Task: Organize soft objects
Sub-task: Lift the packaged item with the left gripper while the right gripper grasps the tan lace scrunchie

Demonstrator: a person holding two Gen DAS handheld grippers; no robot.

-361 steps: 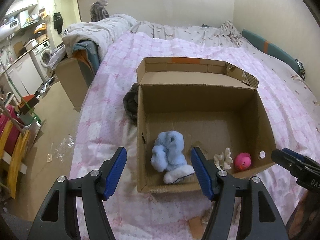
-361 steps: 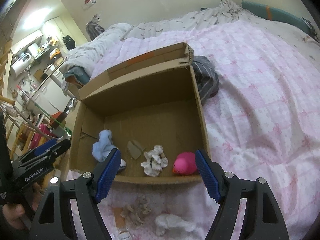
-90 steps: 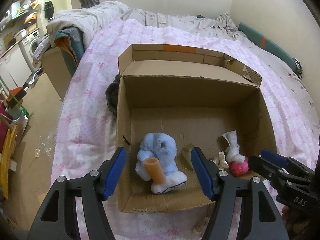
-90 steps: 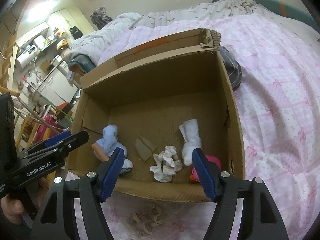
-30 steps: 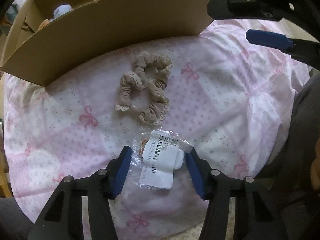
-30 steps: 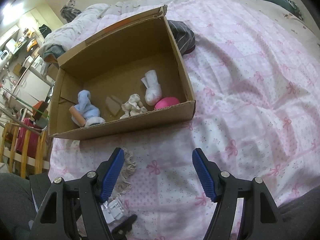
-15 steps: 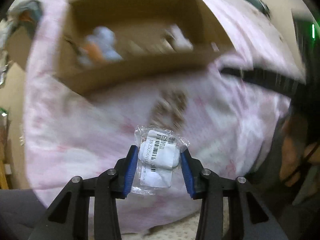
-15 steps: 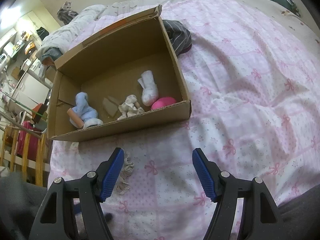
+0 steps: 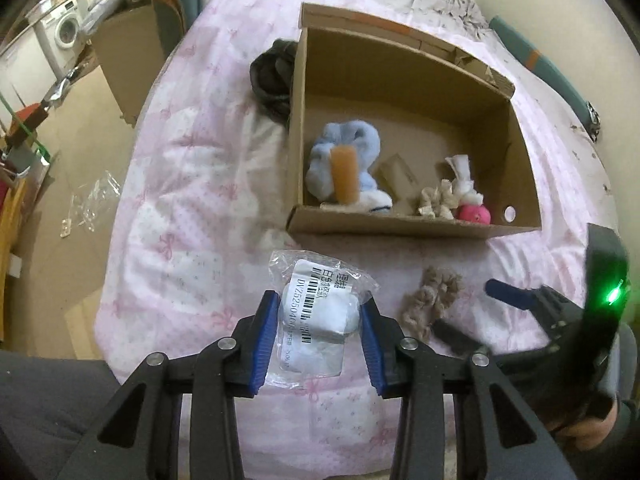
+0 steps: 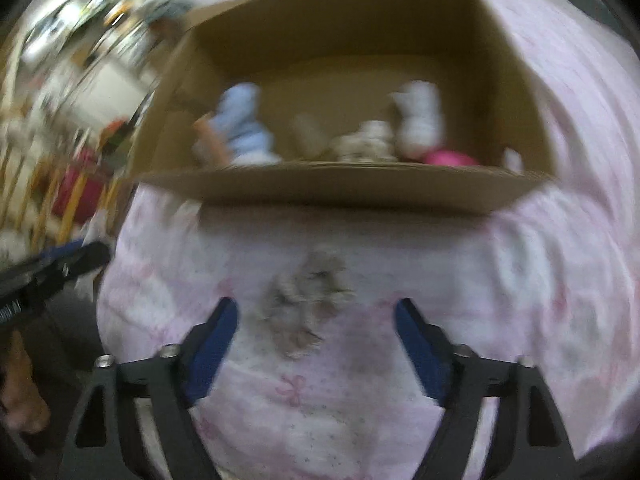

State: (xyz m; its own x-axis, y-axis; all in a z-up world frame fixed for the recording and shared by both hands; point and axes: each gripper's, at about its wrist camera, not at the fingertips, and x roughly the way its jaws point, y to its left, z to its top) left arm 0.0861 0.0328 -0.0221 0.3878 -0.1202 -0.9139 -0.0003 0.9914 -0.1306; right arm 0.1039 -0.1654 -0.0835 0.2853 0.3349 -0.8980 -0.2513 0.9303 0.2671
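My left gripper is shut on a clear plastic packet with a white soft item and a barcode label, held above the pink bedspread. A beige scrunchie lies on the spread in front of the open cardboard box. In the blurred right wrist view the scrunchie sits between the fingers of my right gripper, whose jaws are opening wide with nothing pressed. The box holds a blue plush, an orange tube, a cream scrunchie, a white sock and a pink toy.
A dark striped garment lies against the box's left wall. Left of the bed are the floor, a second cardboard box and a washing machine. A person's dark trousers fill the near left corner.
My left gripper closed on the packet and lifted it off the spread. My right gripper dropped toward the beige scrunchie and its jaws spread wider.
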